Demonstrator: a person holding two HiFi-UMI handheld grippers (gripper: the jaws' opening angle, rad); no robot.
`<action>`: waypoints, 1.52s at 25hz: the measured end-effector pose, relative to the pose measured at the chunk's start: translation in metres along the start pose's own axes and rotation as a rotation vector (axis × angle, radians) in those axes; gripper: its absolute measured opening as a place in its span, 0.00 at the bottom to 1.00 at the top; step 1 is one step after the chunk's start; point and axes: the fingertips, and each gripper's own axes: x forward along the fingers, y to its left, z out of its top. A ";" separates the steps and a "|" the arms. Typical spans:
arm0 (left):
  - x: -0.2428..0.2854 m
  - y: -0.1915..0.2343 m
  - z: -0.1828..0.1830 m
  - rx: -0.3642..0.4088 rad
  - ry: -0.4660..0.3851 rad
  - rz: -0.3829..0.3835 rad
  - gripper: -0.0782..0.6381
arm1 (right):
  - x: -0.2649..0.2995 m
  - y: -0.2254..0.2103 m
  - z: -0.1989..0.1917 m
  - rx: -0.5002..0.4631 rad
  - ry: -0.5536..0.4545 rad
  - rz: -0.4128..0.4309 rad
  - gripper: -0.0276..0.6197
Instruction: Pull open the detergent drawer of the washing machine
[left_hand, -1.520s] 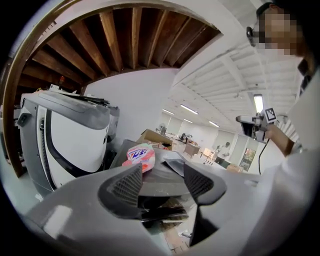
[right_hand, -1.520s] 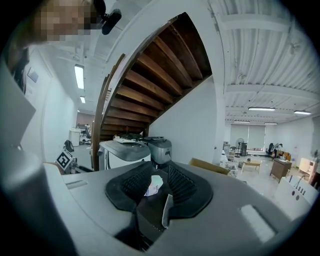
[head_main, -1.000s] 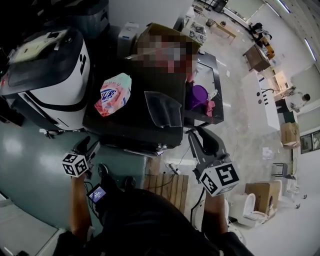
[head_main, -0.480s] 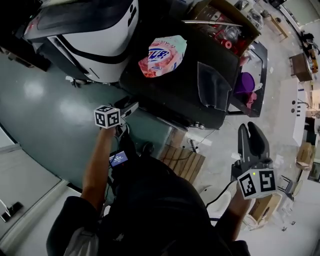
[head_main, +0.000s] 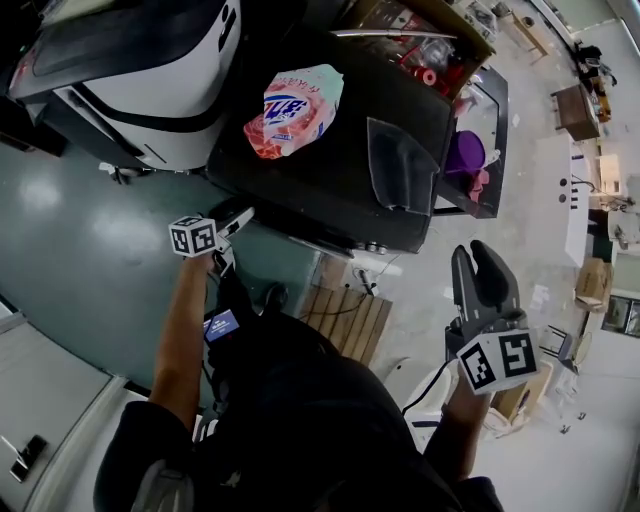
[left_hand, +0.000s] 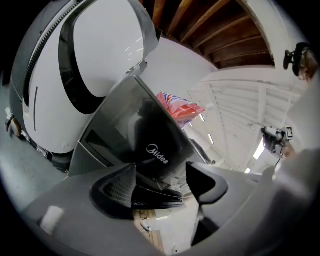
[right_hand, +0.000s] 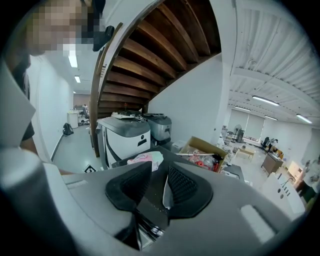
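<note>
Where washing machine (head_main: 330, 190) ends, open green floor (head_main: 80, 240)

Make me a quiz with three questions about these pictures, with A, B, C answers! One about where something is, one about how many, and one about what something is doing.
1. Where is the pink detergent bag?
A. on top of the washing machine
B. on the green floor
C. inside a cardboard box

2. How many grippers with a marker cube show in the head view?
A. one
B. two
C. three

3. What is the left gripper holding?
A. nothing
B. the bag
C. a purple cup

Answers:
1 A: the bag lies on the machine's dark top.
2 B: the left gripper and the right gripper each carry one cube.
3 A: its jaws are opening, with nothing gripped between them; the machine's front is just ahead.
</note>
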 end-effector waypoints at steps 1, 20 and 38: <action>0.004 0.002 -0.001 -0.003 -0.005 -0.018 0.58 | 0.003 0.000 -0.004 -0.002 0.009 -0.002 0.19; -0.004 0.014 0.002 -0.156 -0.137 -0.221 0.61 | 0.023 0.008 -0.038 0.014 0.129 0.003 0.19; 0.005 0.008 0.022 -0.247 -0.201 -0.322 0.69 | 0.037 0.012 -0.073 0.046 0.224 0.007 0.19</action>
